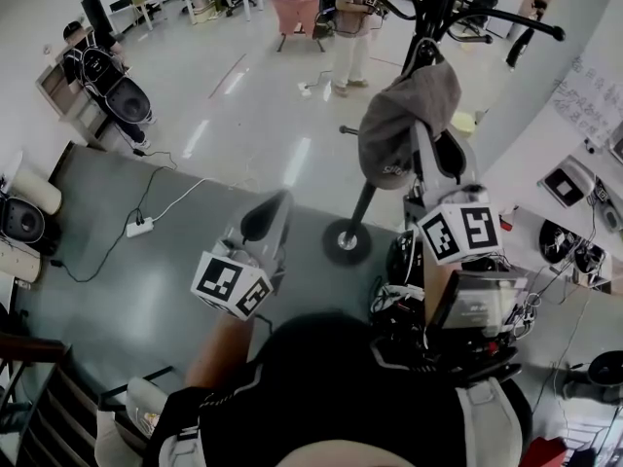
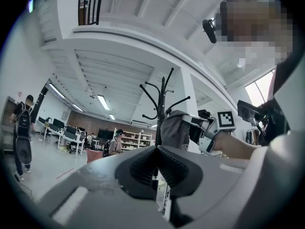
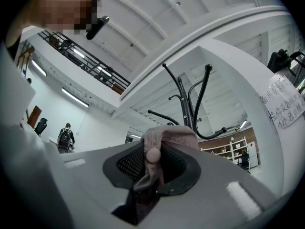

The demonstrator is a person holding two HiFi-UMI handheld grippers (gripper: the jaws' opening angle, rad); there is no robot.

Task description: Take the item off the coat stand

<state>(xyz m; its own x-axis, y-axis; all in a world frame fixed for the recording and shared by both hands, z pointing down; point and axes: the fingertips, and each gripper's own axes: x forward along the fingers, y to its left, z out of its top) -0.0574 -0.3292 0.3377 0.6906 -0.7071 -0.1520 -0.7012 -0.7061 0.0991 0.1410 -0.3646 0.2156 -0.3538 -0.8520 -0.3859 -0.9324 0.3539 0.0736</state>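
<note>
A grey cap (image 1: pixel 407 123) hangs against the black coat stand (image 1: pixel 435 3), just under one of its hooks; I cannot tell whether it still rests on the hook. My right gripper (image 1: pixel 422 136) reaches up to it and is shut on the cap's cloth. In the right gripper view the cap (image 3: pixel 167 136) bunches between the jaws of the right gripper (image 3: pixel 150 178), with its top button showing. My left gripper (image 1: pixel 267 214) is held lower and to the left, shut with nothing in it. The left gripper view shows the left gripper (image 2: pixel 155 150), the cap (image 2: pixel 173 128) and the stand (image 2: pixel 162 98) ahead.
The stand's round base (image 1: pixel 347 241) sits on the floor ahead. A person (image 1: pixel 350 25) stands behind the stand, another with a backpack (image 1: pixel 101 74) at far left. A power strip and cable (image 1: pixel 139 227) lie on the floor. Equipment (image 1: pixel 576 224) crowds the right side.
</note>
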